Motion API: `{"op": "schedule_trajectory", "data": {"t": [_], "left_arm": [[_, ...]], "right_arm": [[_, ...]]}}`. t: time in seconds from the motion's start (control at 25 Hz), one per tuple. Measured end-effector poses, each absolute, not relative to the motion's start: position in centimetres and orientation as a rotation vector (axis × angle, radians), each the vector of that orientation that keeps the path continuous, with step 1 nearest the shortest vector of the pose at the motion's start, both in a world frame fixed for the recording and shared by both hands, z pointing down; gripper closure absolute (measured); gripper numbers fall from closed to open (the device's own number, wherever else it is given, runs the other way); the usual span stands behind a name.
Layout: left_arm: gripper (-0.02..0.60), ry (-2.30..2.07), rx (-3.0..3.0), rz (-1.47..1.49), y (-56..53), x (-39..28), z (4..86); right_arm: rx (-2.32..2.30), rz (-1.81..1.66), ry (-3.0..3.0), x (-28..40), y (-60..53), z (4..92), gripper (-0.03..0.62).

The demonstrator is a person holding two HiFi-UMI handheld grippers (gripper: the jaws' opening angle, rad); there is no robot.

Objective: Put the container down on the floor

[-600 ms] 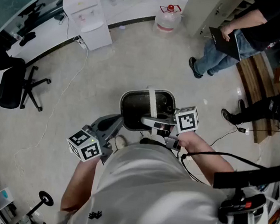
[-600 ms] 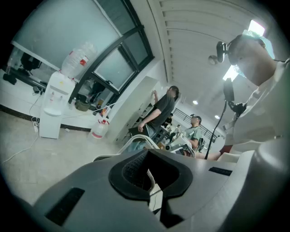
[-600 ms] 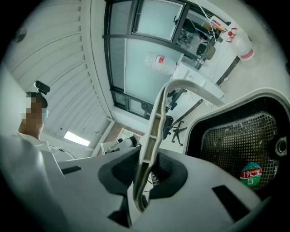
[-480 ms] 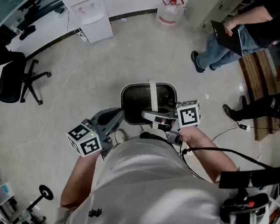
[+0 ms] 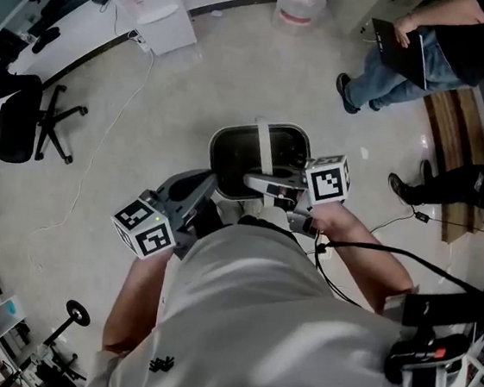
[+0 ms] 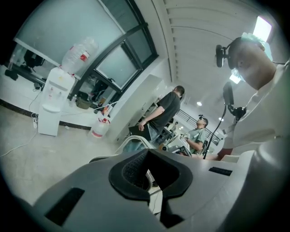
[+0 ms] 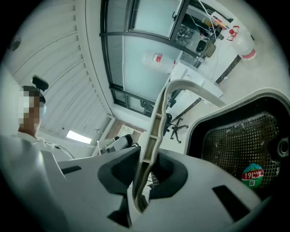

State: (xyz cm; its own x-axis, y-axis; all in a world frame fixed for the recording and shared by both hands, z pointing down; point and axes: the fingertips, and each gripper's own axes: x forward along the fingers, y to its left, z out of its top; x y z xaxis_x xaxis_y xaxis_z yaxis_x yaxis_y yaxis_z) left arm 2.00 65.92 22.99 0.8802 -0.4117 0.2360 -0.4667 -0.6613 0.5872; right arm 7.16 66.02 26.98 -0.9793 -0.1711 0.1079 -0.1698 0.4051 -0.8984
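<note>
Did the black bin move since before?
No: the container stays as far right of the office chair as before; only the whole view shifted.

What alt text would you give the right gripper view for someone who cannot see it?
The right gripper has its jaws shut on the pale handle of a dark container, seen close up from behind the jaws. A mesh basket with a round sticker sits inside the container; beyond are a pale floor, a water dispenser and large windows.
</note>
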Motion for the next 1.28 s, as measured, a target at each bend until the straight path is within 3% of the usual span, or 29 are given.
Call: {"op": "schedule_trajectory", "data": {"t": [0.64, 1.28], "left_arm": [[0.572, -0.437, 2.408, 0.118, 47.1, -0.5, 25.4], [0.572, -0.376, 2.431, 0.141, 27.8, -8.7, 25.1]], "right_arm": [[-0.464, -1.727, 2.573, 4.0, 49.1, 29.6, 0.556], [-0.473, -1.692, 2.562, -3.1, 26.8, 28.0, 0.556]]}}
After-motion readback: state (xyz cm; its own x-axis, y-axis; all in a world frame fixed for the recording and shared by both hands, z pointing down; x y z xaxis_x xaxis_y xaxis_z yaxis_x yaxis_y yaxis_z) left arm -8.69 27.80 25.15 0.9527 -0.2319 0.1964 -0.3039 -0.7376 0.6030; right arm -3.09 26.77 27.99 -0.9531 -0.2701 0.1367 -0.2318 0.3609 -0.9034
